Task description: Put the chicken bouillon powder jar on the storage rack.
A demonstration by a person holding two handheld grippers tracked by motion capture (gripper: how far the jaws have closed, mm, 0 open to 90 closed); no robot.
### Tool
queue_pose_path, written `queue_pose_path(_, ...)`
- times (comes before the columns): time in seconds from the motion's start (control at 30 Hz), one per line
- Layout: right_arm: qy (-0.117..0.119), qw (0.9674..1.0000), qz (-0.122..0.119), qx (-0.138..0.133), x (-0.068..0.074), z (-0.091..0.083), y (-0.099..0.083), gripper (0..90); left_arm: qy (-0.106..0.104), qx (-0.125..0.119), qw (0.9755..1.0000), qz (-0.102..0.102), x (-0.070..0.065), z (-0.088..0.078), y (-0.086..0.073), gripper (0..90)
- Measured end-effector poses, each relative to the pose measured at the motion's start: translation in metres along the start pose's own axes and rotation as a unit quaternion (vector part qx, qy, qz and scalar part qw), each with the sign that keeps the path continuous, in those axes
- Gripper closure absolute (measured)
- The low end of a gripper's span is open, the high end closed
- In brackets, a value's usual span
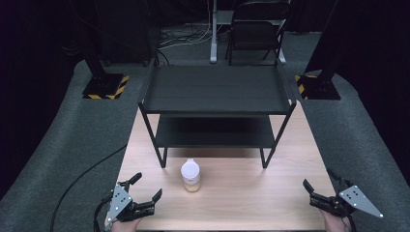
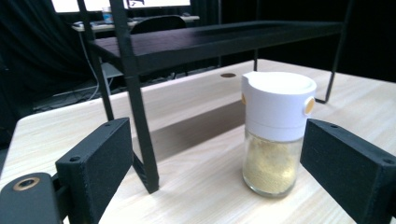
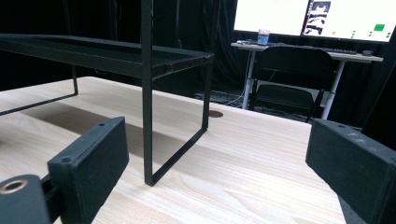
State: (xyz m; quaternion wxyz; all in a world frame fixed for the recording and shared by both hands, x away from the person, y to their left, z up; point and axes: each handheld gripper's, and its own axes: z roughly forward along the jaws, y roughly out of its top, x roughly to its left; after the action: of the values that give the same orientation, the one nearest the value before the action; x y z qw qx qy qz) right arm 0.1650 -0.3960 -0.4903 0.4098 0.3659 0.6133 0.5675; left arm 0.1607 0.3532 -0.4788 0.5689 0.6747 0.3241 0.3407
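Observation:
A small glass shaker [image 1: 191,176] with a white cap and yellowish powder stands upright on the wooden table [image 1: 241,193], just in front of the black two-tier shelf [image 1: 217,92]. My left gripper [image 1: 146,186] rests at the table's front left corner, open, a short way left of the shaker. In the left gripper view the shaker [image 2: 275,133] stands ahead between the spread jaws, nearer the right one and apart from both. My right gripper [image 1: 320,180] is open at the front right corner, holding nothing. In the right gripper view it faces the shelf's front leg [image 3: 147,98].
The shelf's legs [image 1: 162,157] stand on the table's middle and far part. Beyond the table there are a black chair [image 1: 254,31], a desk leg [image 1: 213,29] and two stand bases with yellow-black stripes [image 1: 104,87]. Grey carpet lies on both sides.

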Motion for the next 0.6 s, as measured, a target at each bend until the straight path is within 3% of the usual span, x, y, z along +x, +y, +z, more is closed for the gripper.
queue_pose_path(0.37, -0.001, 1.0000, 0.004, -0.002, -0.001, -0.002, -0.001, 4.9, -0.021, 0.004, 0.9996, 0.016, 0.000, 0.004, 0.002, 8.0)
queue_pose_path(0.6, 0.002, 1.0000, 0.005, 0.000, 0.000, 0.000, -0.001, 4.8, -0.040, 0.026, 0.9987, 0.016, -0.003, 0.013, 0.005, 5.4)
